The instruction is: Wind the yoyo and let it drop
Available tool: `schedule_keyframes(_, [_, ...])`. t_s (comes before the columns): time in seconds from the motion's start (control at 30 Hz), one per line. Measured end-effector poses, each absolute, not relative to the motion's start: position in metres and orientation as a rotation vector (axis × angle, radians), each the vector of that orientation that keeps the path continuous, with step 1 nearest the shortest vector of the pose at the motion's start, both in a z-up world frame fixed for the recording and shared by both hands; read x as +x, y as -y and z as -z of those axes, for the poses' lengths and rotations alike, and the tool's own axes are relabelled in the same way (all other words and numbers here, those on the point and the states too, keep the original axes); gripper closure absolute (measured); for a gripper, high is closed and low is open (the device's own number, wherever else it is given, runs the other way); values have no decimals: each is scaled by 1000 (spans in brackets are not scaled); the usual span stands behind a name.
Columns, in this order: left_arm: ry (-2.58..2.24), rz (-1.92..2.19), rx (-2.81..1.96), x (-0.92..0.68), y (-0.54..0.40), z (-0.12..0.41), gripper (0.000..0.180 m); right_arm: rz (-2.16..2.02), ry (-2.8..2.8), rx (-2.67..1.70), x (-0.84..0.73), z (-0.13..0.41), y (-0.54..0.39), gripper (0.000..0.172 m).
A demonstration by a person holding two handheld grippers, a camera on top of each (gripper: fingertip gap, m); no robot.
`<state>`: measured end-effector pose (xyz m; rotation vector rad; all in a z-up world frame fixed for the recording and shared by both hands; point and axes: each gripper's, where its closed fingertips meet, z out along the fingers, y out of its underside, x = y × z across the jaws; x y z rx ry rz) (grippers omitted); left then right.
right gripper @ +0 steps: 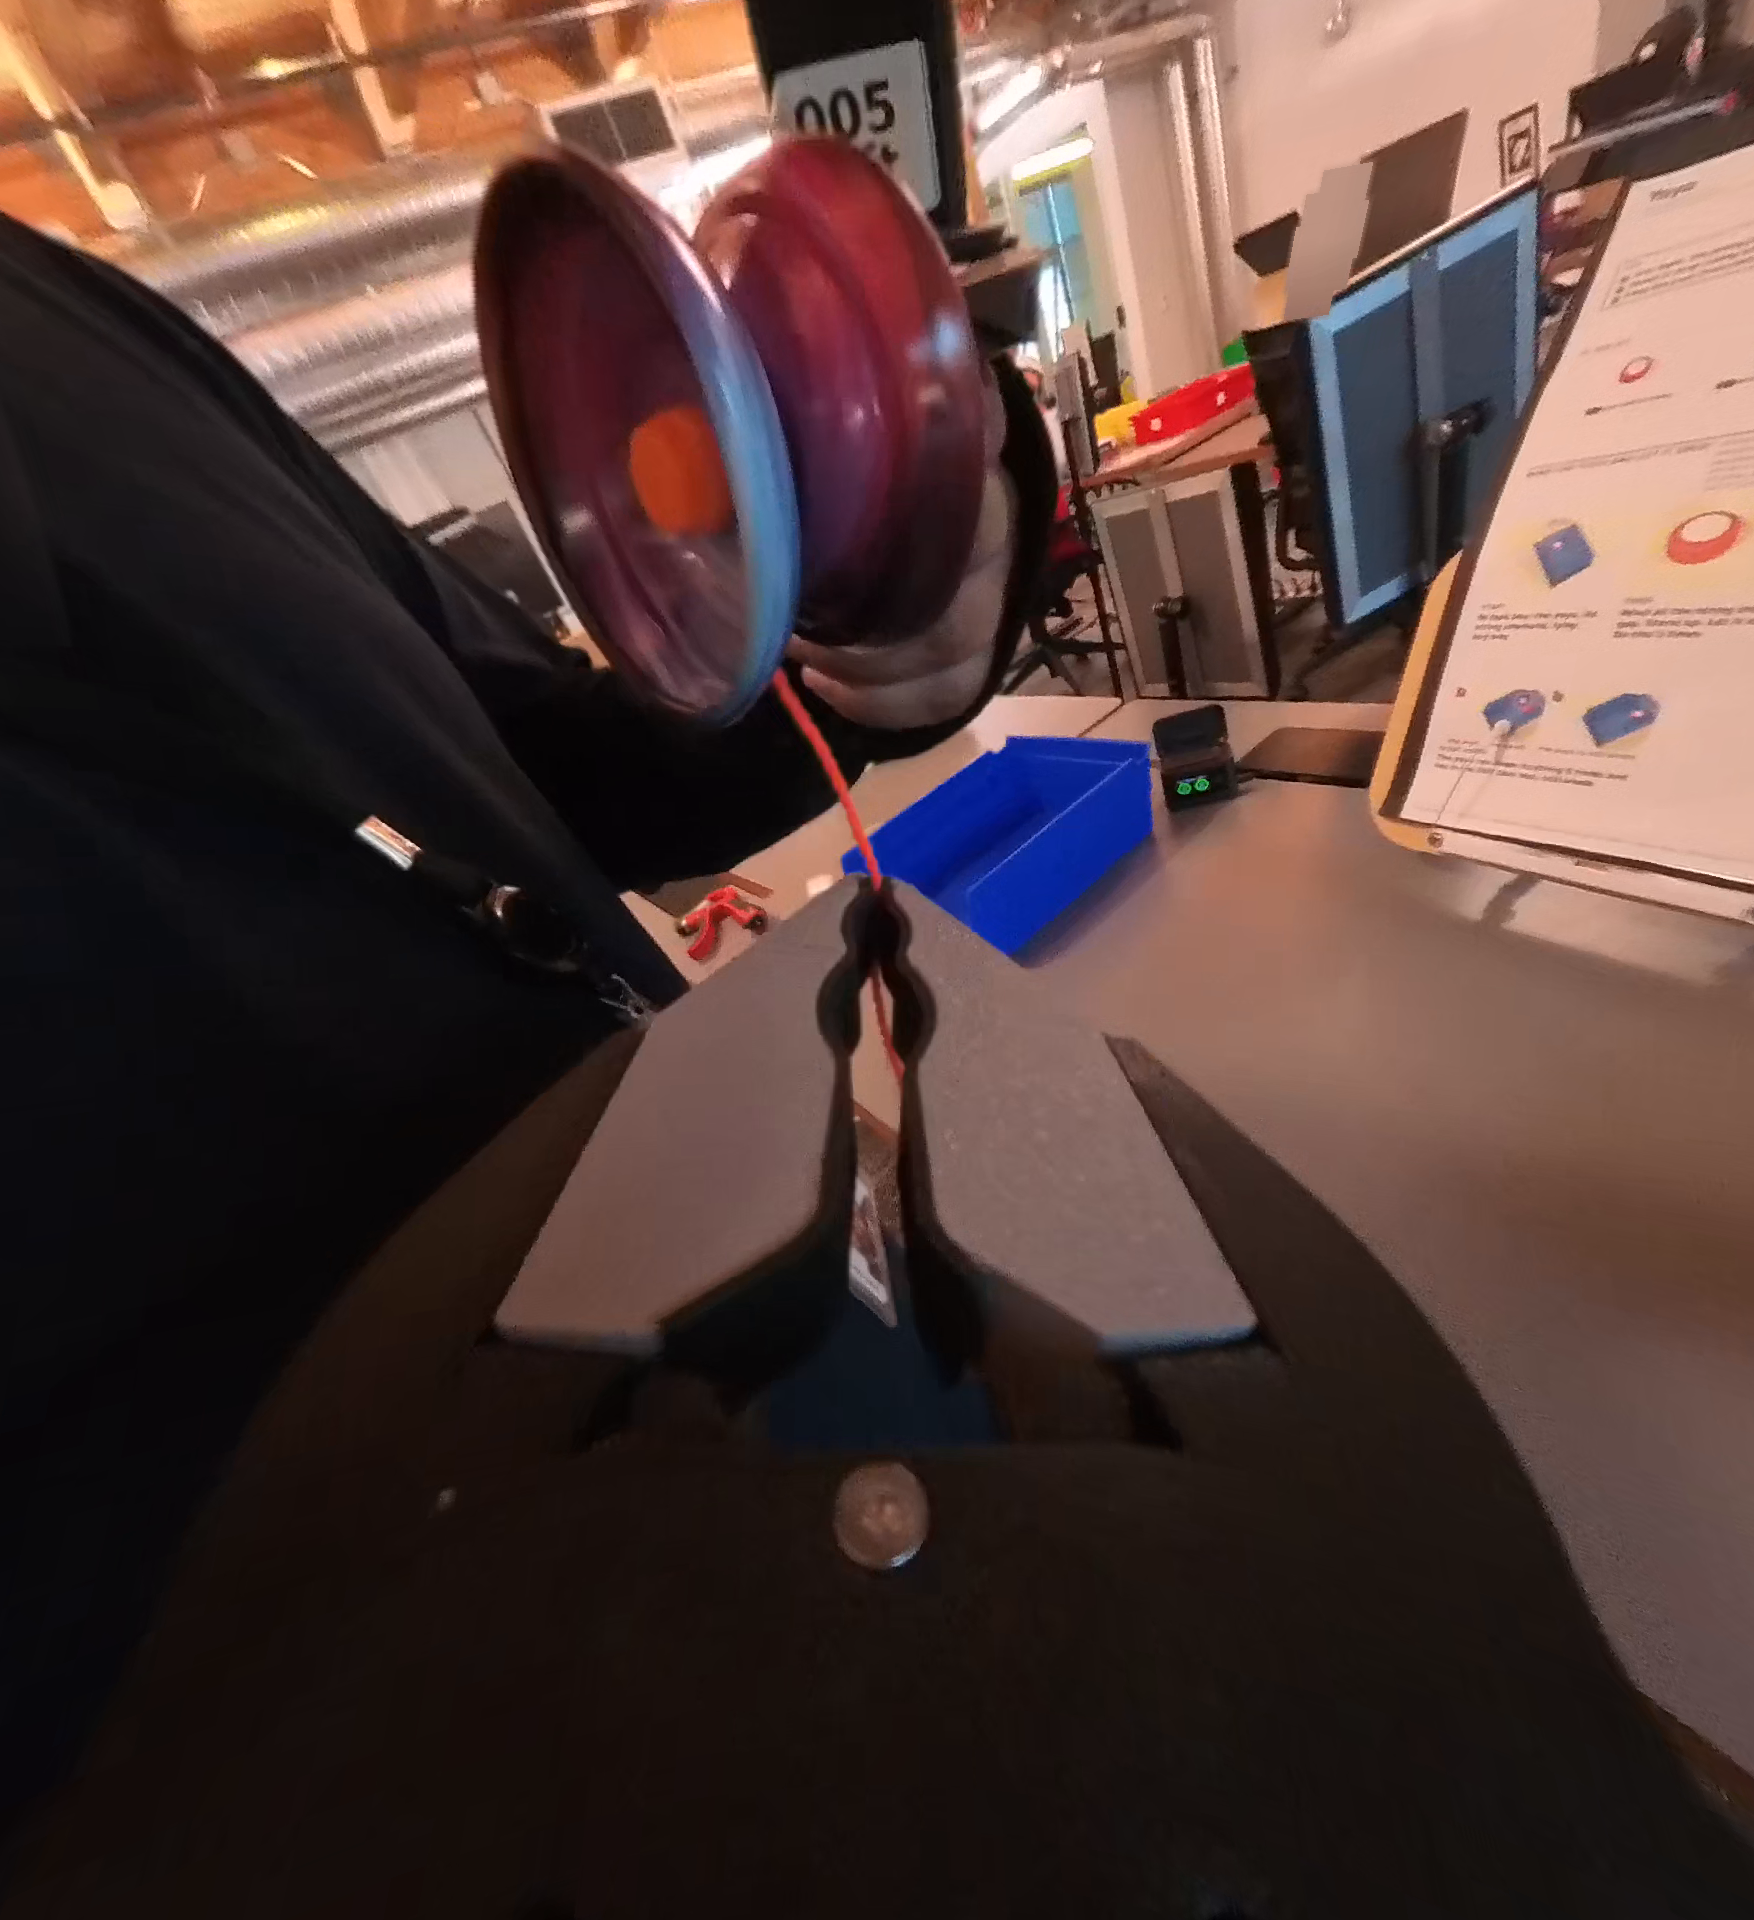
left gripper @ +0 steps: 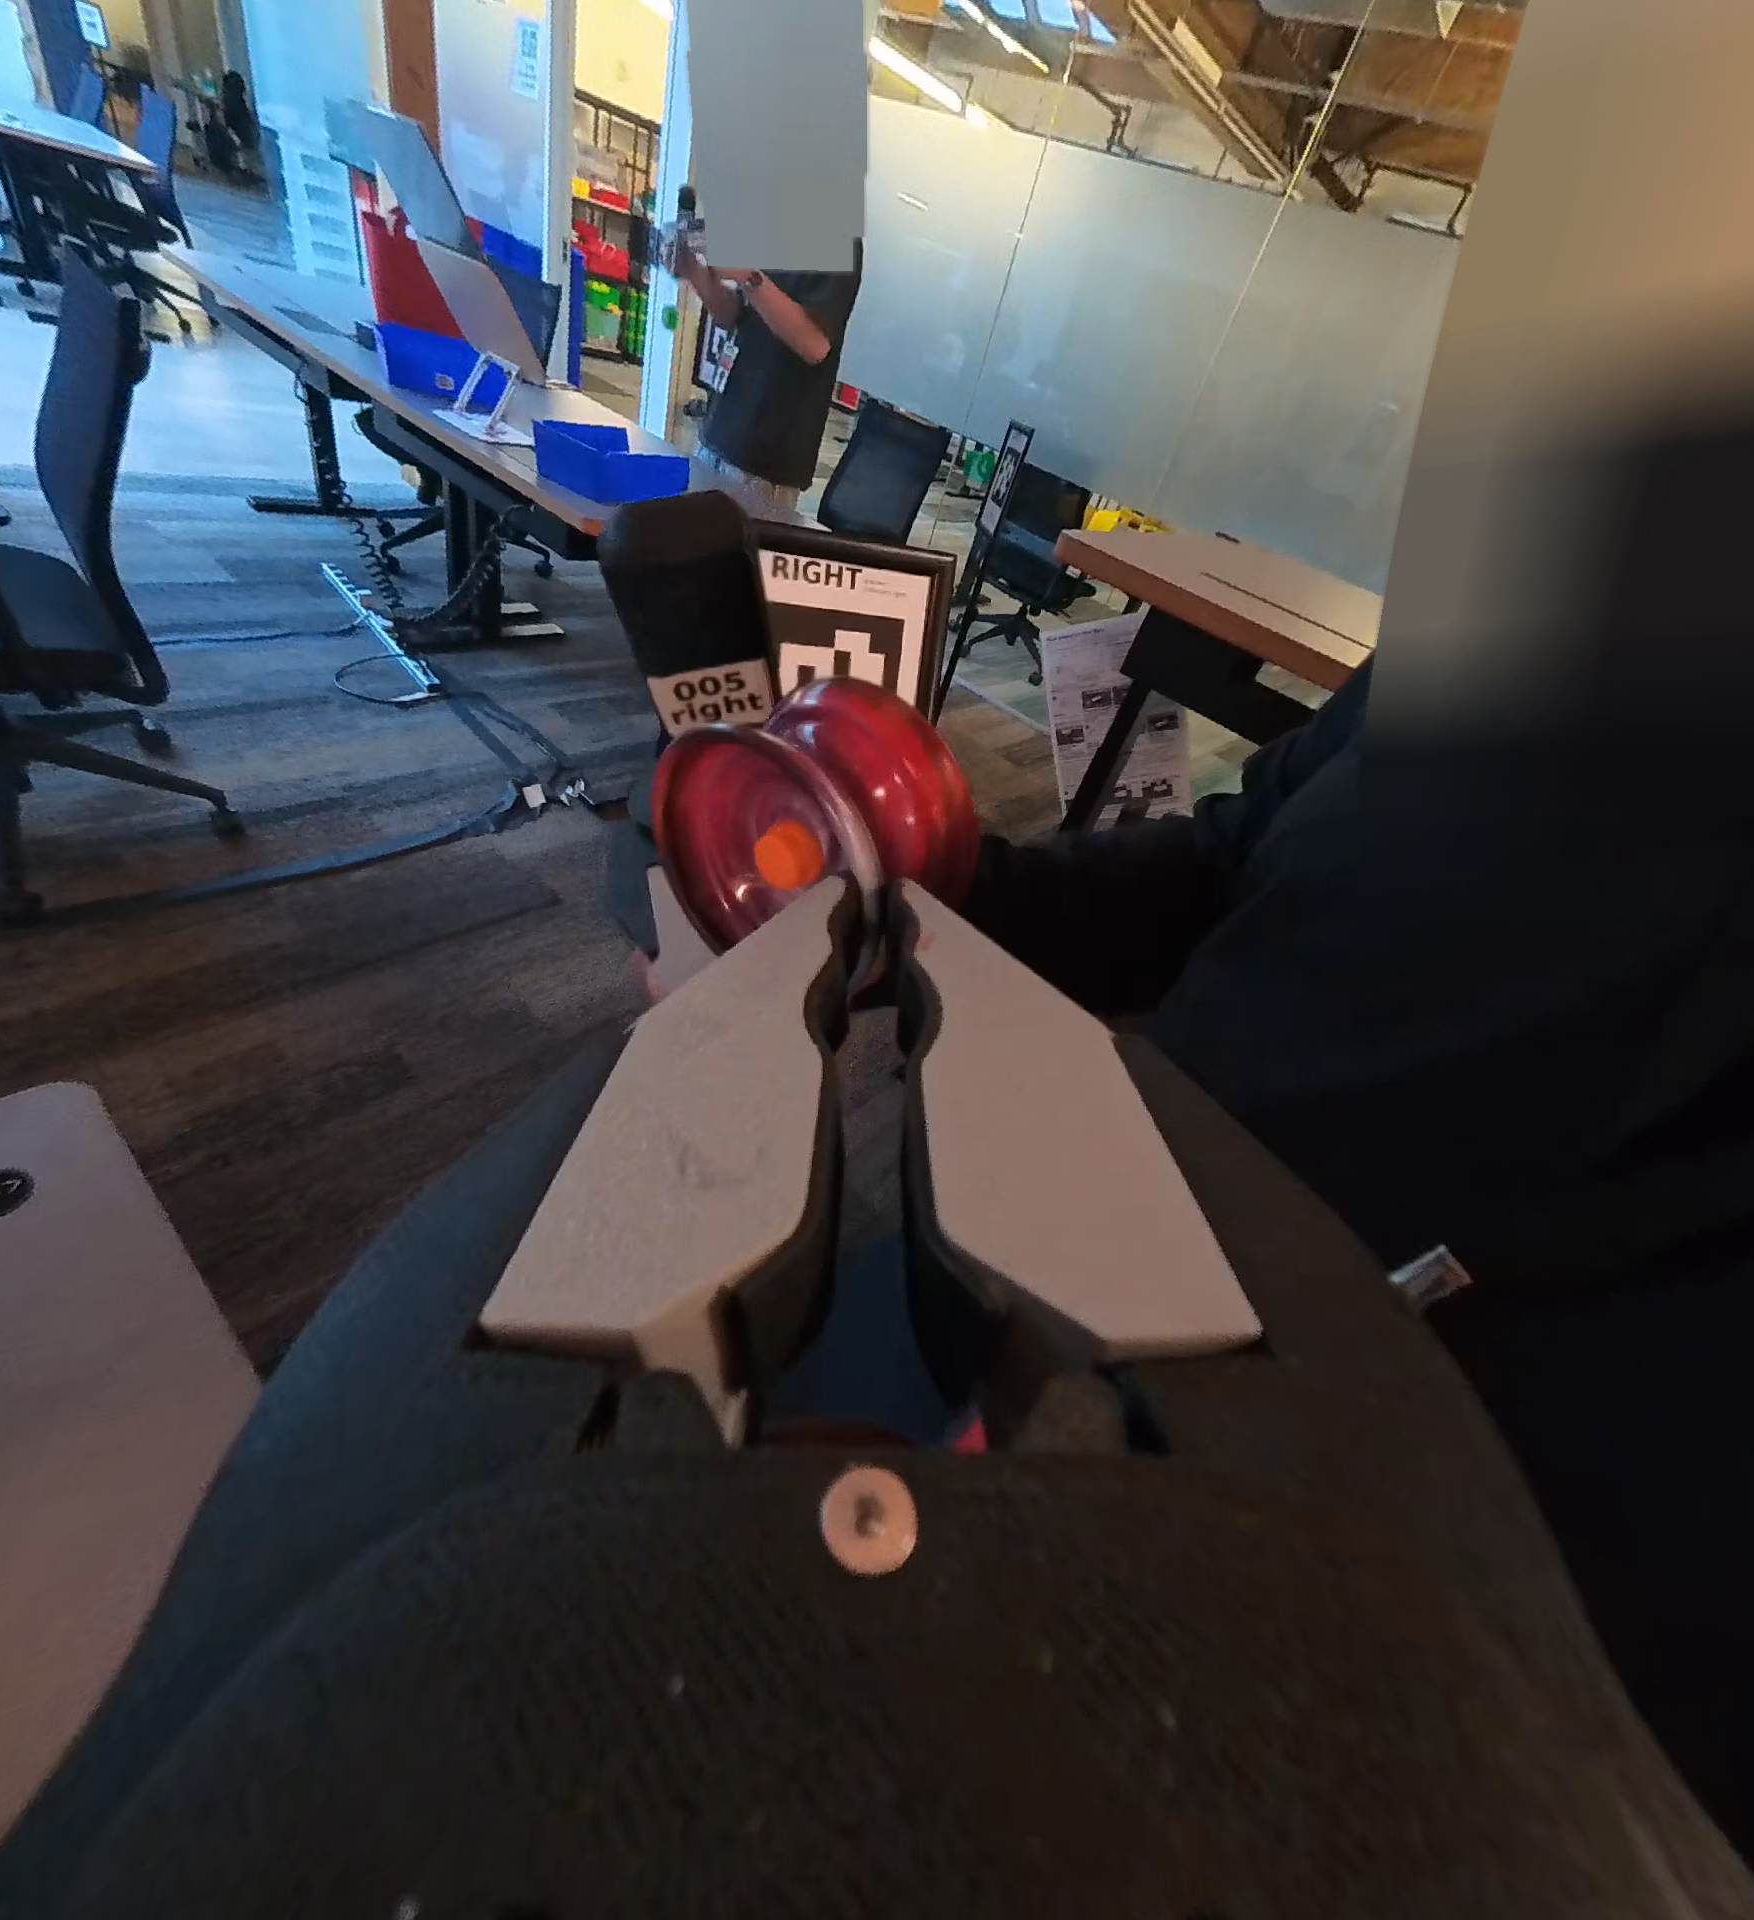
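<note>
A dark red yoyo (left gripper: 852, 769) with an orange hub is up in the air in front of the person. In the left wrist view my left gripper (left gripper: 873, 896) is shut on the rim of the yoyo's nearer half; the rim runs down between the pads. In the right wrist view the yoyo (right gripper: 727, 436) hangs above my right gripper (right gripper: 875, 896), which is shut on the red string (right gripper: 821, 769). The string runs taut from the yoyo's gap into the pads. The right gripper's black body (left gripper: 686, 603) shows behind the yoyo, its fingertips hidden.
A grey table (right gripper: 1372, 1039) carries an open blue bin (right gripper: 1018, 842), a small black device with green lights (right gripper: 1193, 769), a small red object (right gripper: 717, 914) and a propped instruction sheet (right gripper: 1631, 520). A person (left gripper: 769, 364), desks and office chairs (left gripper: 73, 582) stand farther off. My hands' fingertips stand some 7 centimetres from each other.
</note>
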<state>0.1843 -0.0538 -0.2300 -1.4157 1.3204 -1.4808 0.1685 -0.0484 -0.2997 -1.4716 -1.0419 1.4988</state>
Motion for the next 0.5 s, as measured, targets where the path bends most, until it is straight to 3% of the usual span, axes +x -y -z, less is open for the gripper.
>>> schedule_keyframes(0.3, [-1412,1541,-1512,152,60,260,179,-1551,1018,-1527,188,305,45,172])
schedule_keyframes(0.5, [-1777,1502,-1644,138,94,308,179,-1502,1181,-1685,178,335,54,172])
